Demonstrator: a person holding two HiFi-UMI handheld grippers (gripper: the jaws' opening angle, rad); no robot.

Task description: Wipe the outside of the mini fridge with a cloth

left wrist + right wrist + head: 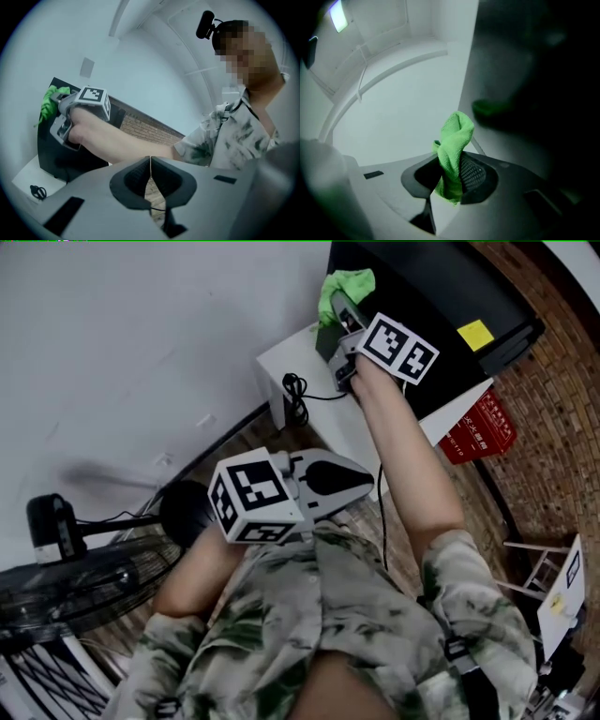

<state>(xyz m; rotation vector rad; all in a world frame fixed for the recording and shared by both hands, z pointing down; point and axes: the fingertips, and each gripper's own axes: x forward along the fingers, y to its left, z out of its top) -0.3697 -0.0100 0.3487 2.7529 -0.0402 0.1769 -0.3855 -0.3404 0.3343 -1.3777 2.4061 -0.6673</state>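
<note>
The black mini fridge (441, 296) stands on a white stand (300, 362) against the wall. My right gripper (336, 310) is shut on a green cloth (345, 285) and holds it up at the fridge's left side near the top. In the right gripper view the cloth (453, 145) sticks up, bunched, from between the jaws (452, 174), with the dark fridge side (534, 70) just to the right. My left gripper (333, 479) hangs back near the person's chest. Its jaws (150, 171) are shut on nothing. From there the cloth (50, 101) shows against the fridge (56, 154).
A black cable (298, 395) lies coiled on the stand. A yellow note (475, 334) sits on the fridge top. A red box (480, 427) leans beside the stand on the brick floor. A black fan (66, 582) stands at lower left by the white wall.
</note>
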